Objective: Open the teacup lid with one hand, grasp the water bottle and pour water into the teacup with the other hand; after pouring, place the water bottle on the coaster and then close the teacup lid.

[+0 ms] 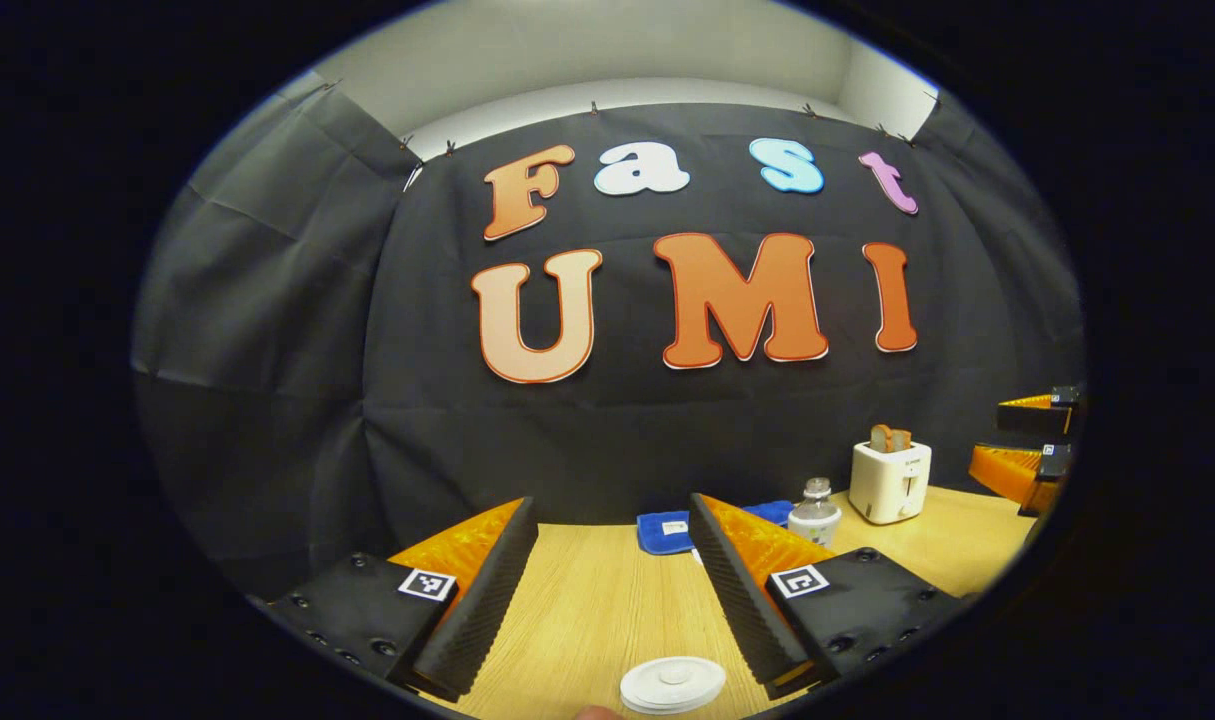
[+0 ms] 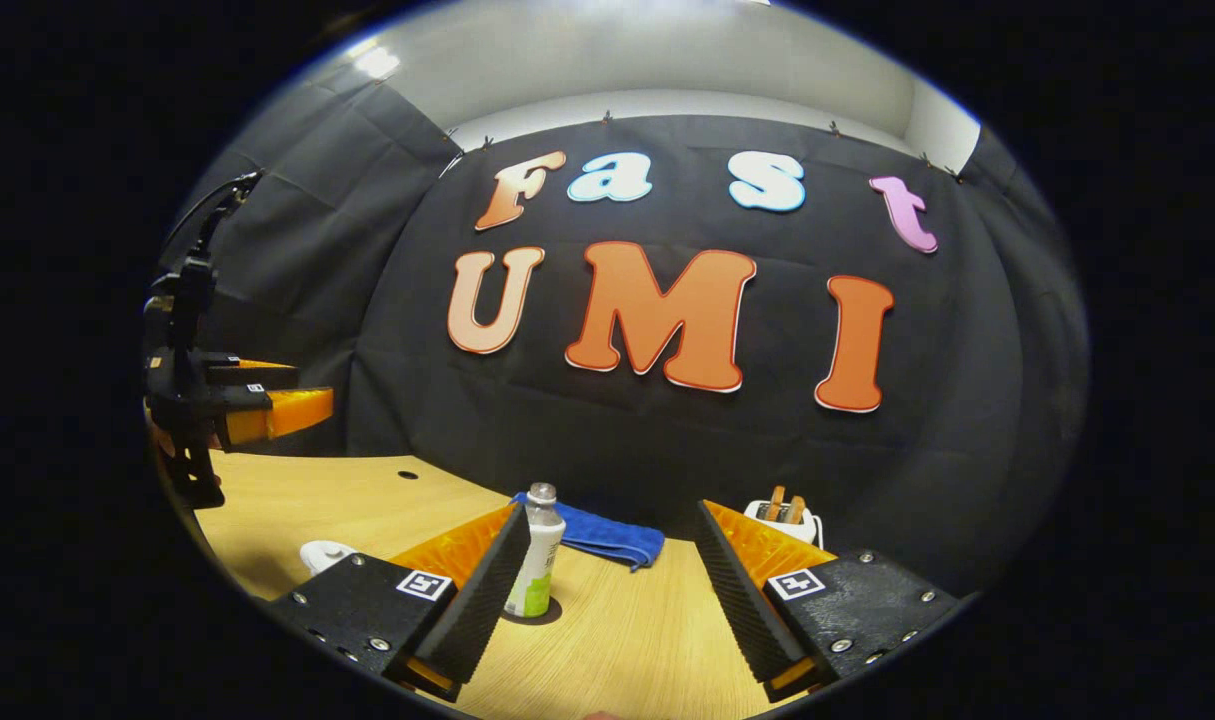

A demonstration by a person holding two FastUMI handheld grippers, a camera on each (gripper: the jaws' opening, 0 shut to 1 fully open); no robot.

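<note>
Pale wood-grain laminate forms the tabletop (image 1: 587,610), which runs back to a black cloth wall; above the cloth a strip of light grey wall and ceiling shows, with the cloth pinned along its upper edge.

Left gripper view: the left tongs (image 1: 612,590) are spread wide, nothing between the fingers, raised above the tabletop. Directly below and between them sits the teacup lid (image 1: 672,684) — white, round, with a central knob. Whether the cup is beneath it cannot be told at the lower edge. Farther back lies a folded blue towel (image 1: 665,530), partly behind one finger. Just right of it stands the water bottle (image 1: 815,512), clear with a pale cap, upright. A white toaster (image 1: 890,482) with two slices in its slots stands near the back right. The right tongs (image 1: 1032,445) show at the far right edge, held above the tabletop.

Right gripper view: the right tongs (image 2: 607,590) are likewise released, empty. The water bottle (image 2: 534,562) stands upright on a dark round coaster (image 2: 542,612), just beside the inner face of one finger — not touching, as far as can be told. The blue towel (image 2: 592,538) lies behind it; the toaster (image 2: 785,518) sits back right. A small hole (image 2: 407,474) marks the tabletop at left. The white teacup lid (image 2: 325,553) shows low left.
</note>
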